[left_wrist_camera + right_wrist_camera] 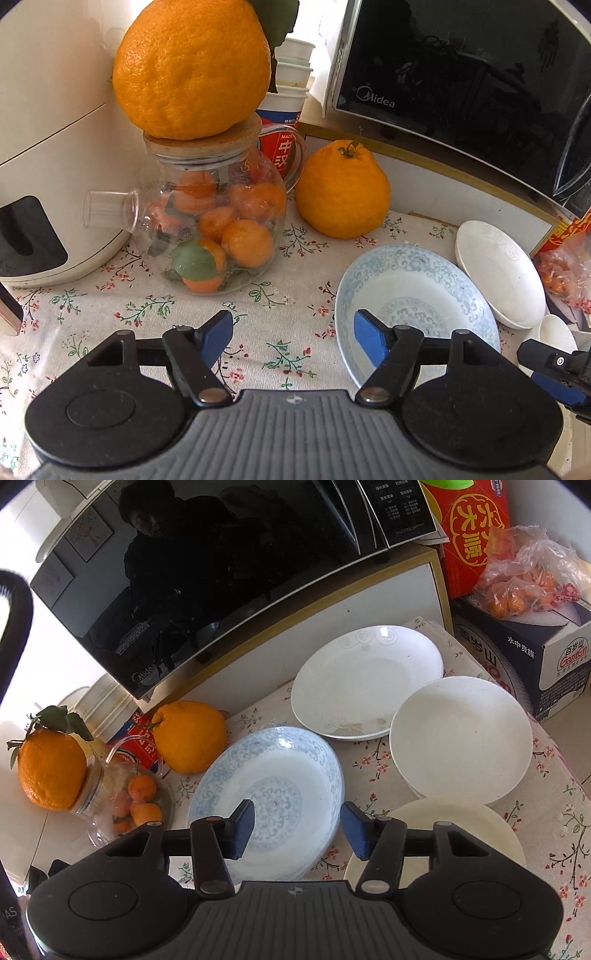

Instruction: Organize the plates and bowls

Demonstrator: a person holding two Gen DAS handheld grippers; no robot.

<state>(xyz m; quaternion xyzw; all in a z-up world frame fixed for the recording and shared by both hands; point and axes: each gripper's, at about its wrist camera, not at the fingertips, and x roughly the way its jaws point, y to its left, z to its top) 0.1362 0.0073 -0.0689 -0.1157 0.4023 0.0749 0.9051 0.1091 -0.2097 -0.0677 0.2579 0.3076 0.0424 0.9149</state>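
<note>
Under right claw (297, 829) — blue-patterned plate (269, 771)

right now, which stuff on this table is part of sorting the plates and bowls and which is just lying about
Belongs to the job:
- blue patterned plate
- white plate with swirl marks
- plain white bowl
- cream plate

Just lying about:
- two big oranges
- glass teapot of small oranges
- microwave
- bag of oranges
- boxes

Both wrist views low over the table, angled down, sharing blue-patterned plate (413, 295) (269, 797), microwave (461, 66) (221, 572)
</note>
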